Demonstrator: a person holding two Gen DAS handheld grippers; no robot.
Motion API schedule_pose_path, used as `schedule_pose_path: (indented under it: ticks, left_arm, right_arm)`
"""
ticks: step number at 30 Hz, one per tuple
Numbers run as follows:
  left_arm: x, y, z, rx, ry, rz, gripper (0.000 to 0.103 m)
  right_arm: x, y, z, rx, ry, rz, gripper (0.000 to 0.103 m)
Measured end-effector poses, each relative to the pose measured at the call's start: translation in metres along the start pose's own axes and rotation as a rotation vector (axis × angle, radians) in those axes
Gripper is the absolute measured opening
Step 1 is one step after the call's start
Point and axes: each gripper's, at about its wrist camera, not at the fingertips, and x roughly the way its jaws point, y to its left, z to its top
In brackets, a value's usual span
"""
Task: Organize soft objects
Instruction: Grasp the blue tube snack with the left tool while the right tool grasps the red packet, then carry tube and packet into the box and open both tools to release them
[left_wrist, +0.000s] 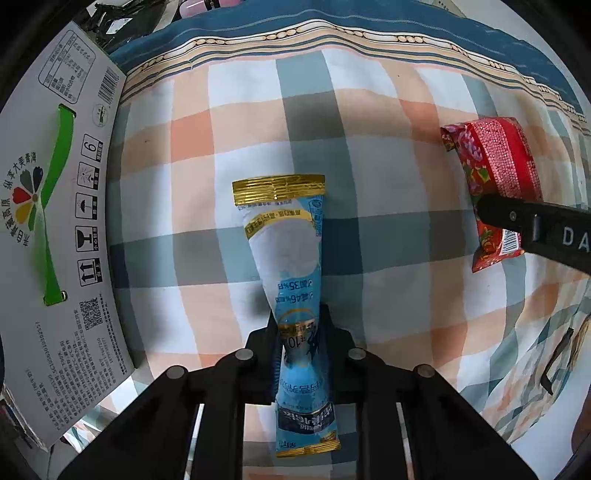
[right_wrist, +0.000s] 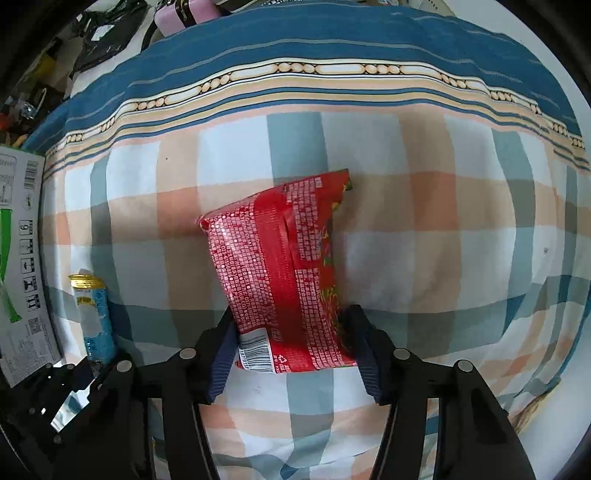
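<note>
My left gripper (left_wrist: 300, 332) is shut on a light blue snack pouch (left_wrist: 286, 243) with gold sealed ends, pinched at its narrow lower half above the checked bedspread (left_wrist: 388, 229). My right gripper (right_wrist: 291, 332) is shut on a red snack packet (right_wrist: 280, 266), its fingers pressing both sides of the packet's lower end near the barcode. The red packet (left_wrist: 495, 173) and one right finger (left_wrist: 535, 225) show at the right of the left wrist view. The blue pouch (right_wrist: 94, 314) shows at the left of the right wrist view.
A white printed cardboard box (left_wrist: 48, 229) with a green stripe stands at the left; it also shows in the right wrist view (right_wrist: 18, 258). The bedspread's blue striped border (right_wrist: 295, 51) runs along the far side, with clutter (right_wrist: 92, 33) beyond it.
</note>
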Motion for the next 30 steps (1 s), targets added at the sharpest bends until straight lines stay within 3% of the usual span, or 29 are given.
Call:
schedule_pose_path:
  ticks: [4,16,22,30]
  left_arm:
    - [-0.011,0.007,-0.003,-0.006,-0.014,-0.017,0.013]
    - [-0.076,0.025,-0.014,-0.007,-0.118,-0.082,0.013]
    - [-0.125,0.039,-0.029,0.001,-0.191,-0.121,0.013]
    - [-0.194,0.074,-0.06,0.008,-0.312,-0.173,0.013]
  right_arm:
    - [-0.003,0.008,-0.005,-0.004,-0.005,0.011,0.052]
    - [-0.044,0.019,-0.046,0.022,-0.06,0.101,0.049]
    - [-0.093,0.023,-0.078,0.018,-0.13,0.164,0.049]
    - [-0.169,0.062,-0.115,-0.02,-0.24,0.205,0.049]
